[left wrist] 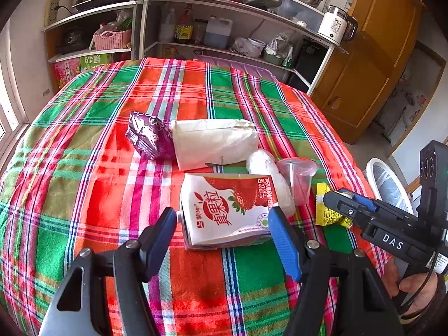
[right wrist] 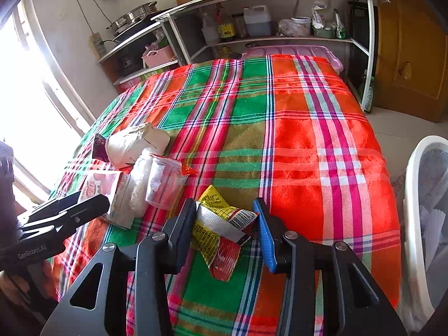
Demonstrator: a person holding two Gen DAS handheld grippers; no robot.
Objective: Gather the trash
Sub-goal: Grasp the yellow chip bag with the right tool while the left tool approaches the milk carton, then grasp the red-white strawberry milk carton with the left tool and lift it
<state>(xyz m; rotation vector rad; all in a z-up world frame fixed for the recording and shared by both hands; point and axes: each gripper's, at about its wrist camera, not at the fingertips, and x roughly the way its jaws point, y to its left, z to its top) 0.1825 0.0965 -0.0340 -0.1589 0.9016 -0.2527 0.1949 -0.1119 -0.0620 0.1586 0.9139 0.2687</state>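
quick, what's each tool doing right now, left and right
Left tool: open, straddling the strawberry milk carton, pads not clearly pressing.
Right tool: around the yellow wrapper; grip cannot be told.

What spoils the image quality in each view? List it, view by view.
Left wrist view: strong fisheye bending, with dark corners and curved shelves; the milk carton is sharp and evenly lit. Right wrist view: the window is blown out to white, washing out the carton; the yellow wrapper stays legible.
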